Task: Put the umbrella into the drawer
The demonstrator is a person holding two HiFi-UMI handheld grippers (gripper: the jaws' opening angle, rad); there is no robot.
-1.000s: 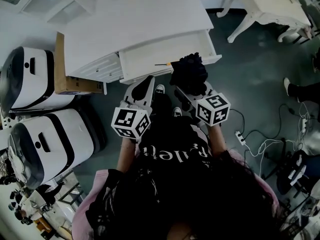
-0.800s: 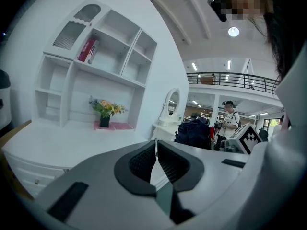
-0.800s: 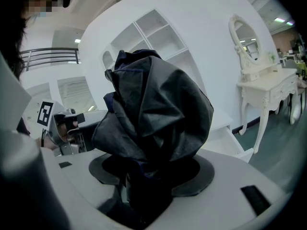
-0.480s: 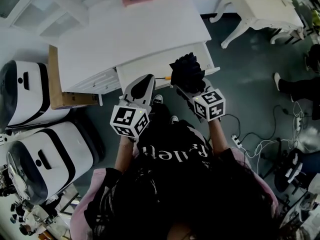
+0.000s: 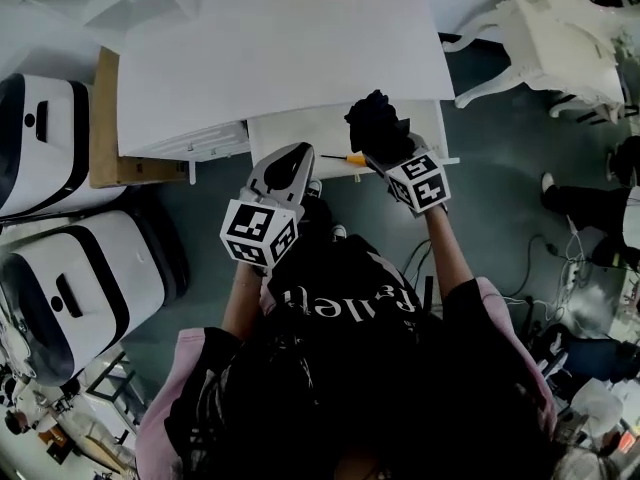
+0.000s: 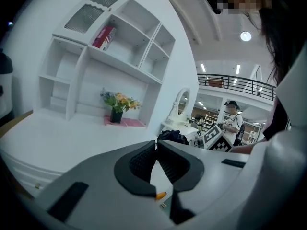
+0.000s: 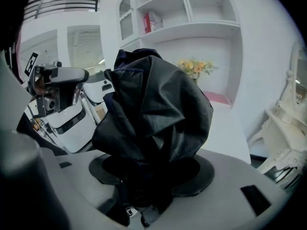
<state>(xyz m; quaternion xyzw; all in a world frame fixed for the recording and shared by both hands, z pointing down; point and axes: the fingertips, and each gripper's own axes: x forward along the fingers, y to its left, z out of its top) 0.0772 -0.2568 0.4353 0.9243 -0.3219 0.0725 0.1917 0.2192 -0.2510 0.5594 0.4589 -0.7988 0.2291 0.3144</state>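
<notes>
A folded black umbrella is held upright in my right gripper, whose jaws are shut on its lower end. It hangs over the right part of the open white drawer, which juts from the front of the white desk. A thin orange-handled tool lies in the drawer by the umbrella. My left gripper is shut and holds nothing, near the drawer's front edge to the left of the umbrella.
Two white rounded machines stand left of the desk, beside a brown box. A white chair is at the right, with cables on the dark floor. A shelf unit with flowers rises behind the desk.
My right gripper has carried the umbrella forward from the drawer's front corner to over the drawer. The left gripper has stayed close to the drawer front.
</notes>
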